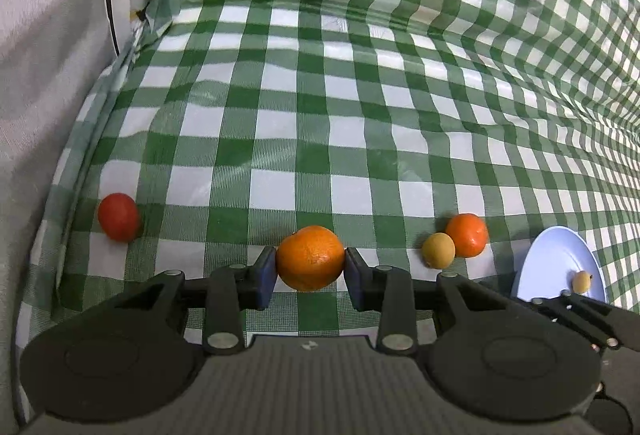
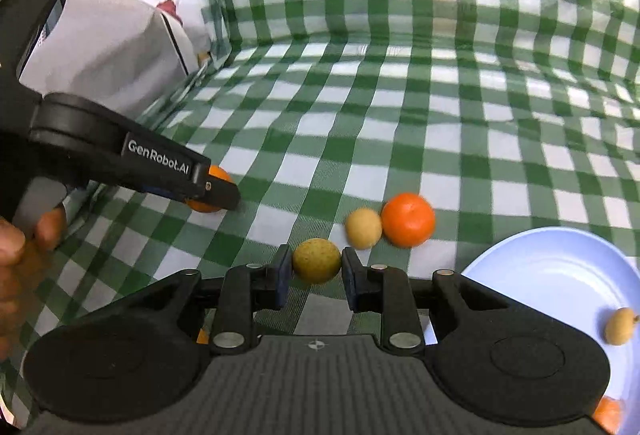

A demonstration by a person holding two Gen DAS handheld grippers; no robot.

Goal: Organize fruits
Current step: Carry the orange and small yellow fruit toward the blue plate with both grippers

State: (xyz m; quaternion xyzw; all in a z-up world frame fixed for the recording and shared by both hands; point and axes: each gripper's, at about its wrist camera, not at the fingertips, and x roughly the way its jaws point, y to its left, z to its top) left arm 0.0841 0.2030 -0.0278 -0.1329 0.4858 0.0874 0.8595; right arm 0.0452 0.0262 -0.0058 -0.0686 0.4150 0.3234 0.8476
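On green-checked cloth point(image 1: 304, 123), scattered fruit, blue plate point(image 2: 560, 267)

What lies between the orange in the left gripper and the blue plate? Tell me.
In the left wrist view, a small yellow fruit touching a smaller orange lies between the held orange and blue plate.

A green-and-white checked cloth point(image 1: 320, 139) covers the surface — on it lie a red fruit point(image 1: 119, 222), a small yellow fruit point(image 1: 439, 256) touching an orange point(image 1: 467, 235), and a pale blue plate point(image 1: 552, 267).
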